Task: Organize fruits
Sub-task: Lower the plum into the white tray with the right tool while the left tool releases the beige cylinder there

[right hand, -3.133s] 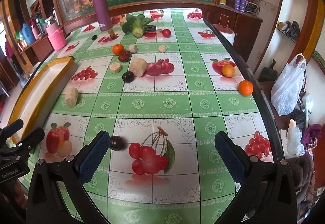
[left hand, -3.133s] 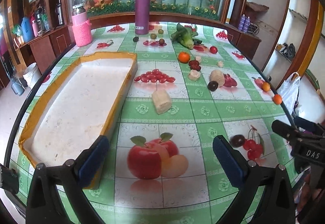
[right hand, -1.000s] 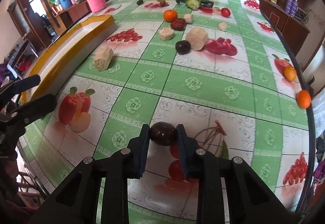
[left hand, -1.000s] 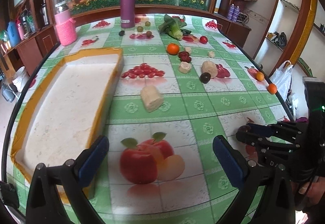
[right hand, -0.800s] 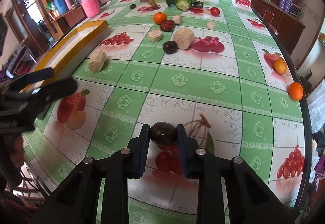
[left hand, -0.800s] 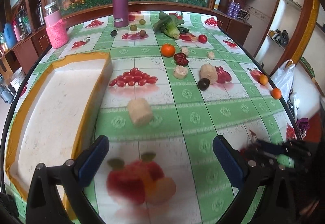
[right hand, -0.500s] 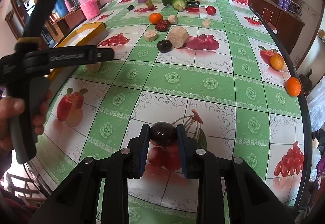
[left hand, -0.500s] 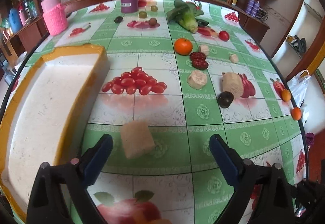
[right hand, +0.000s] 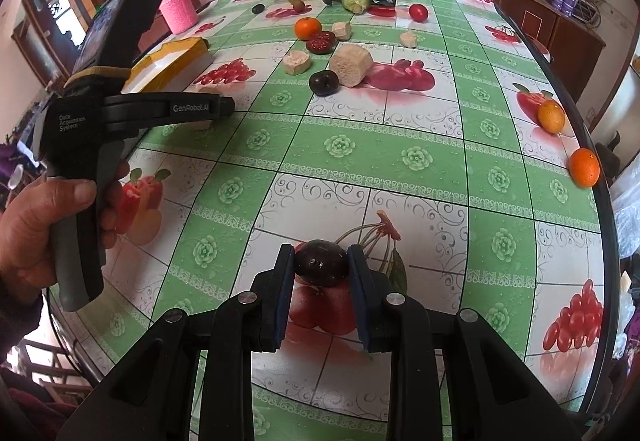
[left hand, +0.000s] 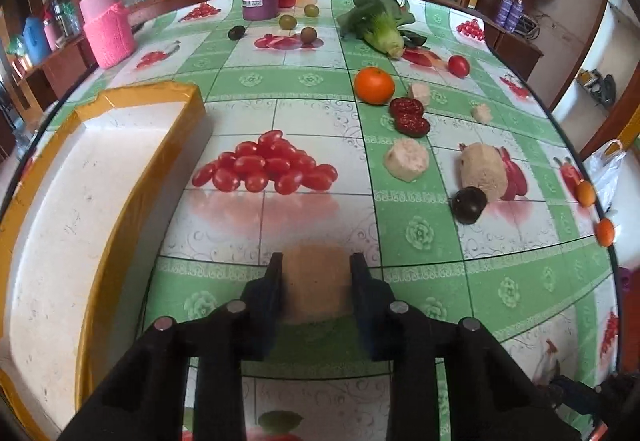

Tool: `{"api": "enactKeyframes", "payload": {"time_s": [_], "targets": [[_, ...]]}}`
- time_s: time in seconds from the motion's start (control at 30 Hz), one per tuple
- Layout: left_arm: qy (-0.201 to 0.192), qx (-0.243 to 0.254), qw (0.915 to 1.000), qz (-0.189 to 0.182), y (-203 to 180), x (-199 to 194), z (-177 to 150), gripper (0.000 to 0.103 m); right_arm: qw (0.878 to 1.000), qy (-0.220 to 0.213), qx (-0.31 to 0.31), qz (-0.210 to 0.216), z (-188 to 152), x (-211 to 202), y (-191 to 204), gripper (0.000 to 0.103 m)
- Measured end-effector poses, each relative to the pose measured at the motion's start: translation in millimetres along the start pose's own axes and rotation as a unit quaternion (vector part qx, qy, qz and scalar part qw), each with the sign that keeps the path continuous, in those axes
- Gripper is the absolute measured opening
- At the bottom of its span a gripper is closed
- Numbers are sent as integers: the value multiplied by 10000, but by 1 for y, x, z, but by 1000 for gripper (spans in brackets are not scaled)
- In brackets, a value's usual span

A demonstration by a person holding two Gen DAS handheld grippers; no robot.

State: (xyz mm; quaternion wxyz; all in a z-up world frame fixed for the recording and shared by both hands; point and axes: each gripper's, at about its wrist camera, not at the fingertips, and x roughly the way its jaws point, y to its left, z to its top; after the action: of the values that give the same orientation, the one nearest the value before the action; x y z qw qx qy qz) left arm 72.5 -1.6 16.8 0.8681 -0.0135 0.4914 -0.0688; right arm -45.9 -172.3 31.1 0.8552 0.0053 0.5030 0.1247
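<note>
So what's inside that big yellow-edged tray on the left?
The yellow-edged tray shows only a bare white floor, with no fruit in the visible part. Its near-left end runs out of frame, and in the right wrist view the left hand-held gripper covers most of it.

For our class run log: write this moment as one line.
left gripper: closing on tan block | right gripper: grips dark plum | foam tray: empty

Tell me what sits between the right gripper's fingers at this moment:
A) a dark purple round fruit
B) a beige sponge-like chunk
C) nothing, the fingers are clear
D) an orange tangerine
A: in the right wrist view the right gripper has its blue pads pressed against both sides of a dark purple round fruit, above the cherry print on the table.
</note>
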Motion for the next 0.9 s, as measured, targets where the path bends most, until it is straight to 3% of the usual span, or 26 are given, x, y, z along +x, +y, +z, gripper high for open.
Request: {"api": "enactKeyframes", "payload": {"time_s": [0.17,0.4,0.63,0.9], "targets": [[102,-70,9986,-512,5,-15,-10,35,10000,-38,4,-41,1,-3,4,26],[-139,53,9946,-1025,9,-63,-21,35,9998,-137,62,-95,5,-8,9,26],[-370,-113,9928,-1133,35,-97,-27,35,9998,-210,-33,-31,17,-8,26,26],[-586,-619,9929,-832,92,-116,-37,35,9980,-253,-494,291,51,0,73,26]]}}
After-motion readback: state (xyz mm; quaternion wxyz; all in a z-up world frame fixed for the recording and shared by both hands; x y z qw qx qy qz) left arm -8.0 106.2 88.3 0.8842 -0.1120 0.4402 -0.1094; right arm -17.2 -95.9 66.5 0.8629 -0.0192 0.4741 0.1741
